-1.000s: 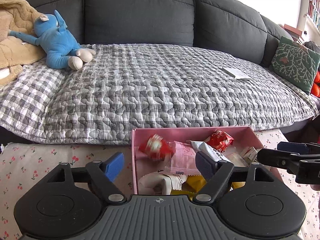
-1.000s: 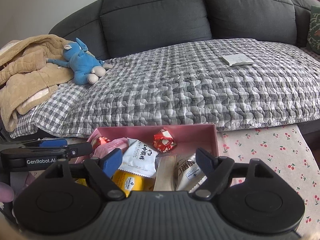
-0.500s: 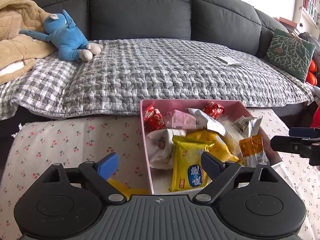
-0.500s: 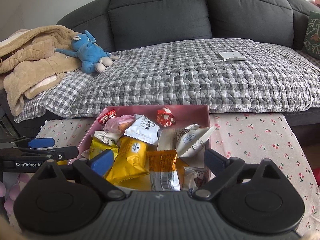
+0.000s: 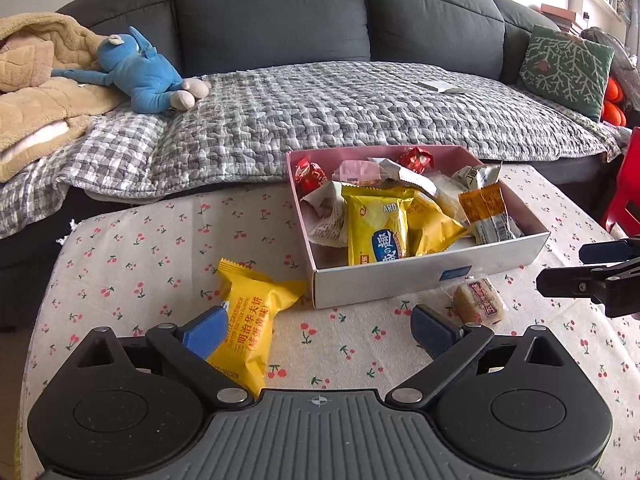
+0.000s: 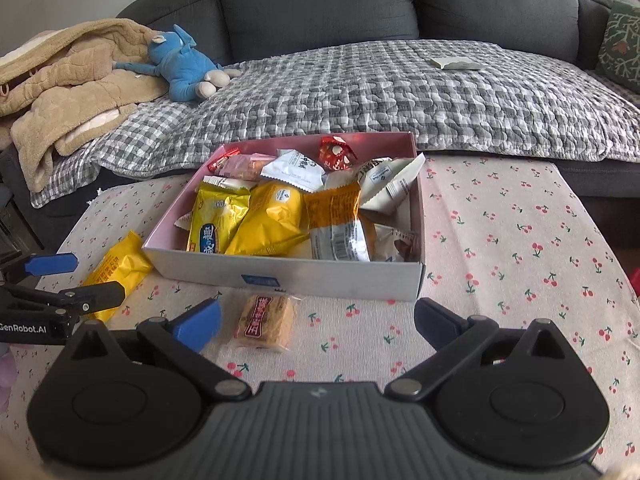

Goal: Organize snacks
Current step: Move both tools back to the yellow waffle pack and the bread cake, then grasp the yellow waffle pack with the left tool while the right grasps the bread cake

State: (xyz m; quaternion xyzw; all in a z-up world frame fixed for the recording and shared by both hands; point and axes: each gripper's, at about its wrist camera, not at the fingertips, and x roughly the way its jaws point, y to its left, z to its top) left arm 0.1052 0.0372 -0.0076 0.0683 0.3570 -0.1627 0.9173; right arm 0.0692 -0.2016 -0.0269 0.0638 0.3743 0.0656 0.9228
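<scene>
Pink card lined the snack box [image 5: 424, 280], which sat on the cherry-print worktop [image 5: 140, 248] toward its far edge, close to the sofa [image 5: 272, 12]. I saw it heaped with packets: a yellow packet with a blue label [image 5: 376, 224] leaning at the near left, a second yellow packet [image 6: 276, 216] beside it, an orange-and-silver packet [image 6: 340, 220] tilted against the right side, white wrappers behind, and two red sweets [image 5: 416, 159] by the far wall.

Two snacks lay outside the box. A yellow sandwich-wafer packet [image 5: 250, 320] rested on the worktop off the box's near left corner, its near end running under the left blue pad of my left tongs [image 5: 318, 330]. A small brown cake in clear wrap [image 6: 264, 322] lay just in front of the box's near wall, between the two tools.

My left tongs stood wide open and held nothing; the pad overlapped the yellow packet in the picture, though I could not tell whether it touched. My right tongs [image 6: 318, 320] were likewise spread wide and empty, hanging above the near part of the worktop with the brown cake just inside the left pad.

On the sofa's grey checked quilt [image 6: 380, 92] lay a blue plush toy [image 6: 184, 68] beside a tan blanket [image 6: 68, 80], and a green cushion [image 5: 566, 68] leaned at the right end.
</scene>
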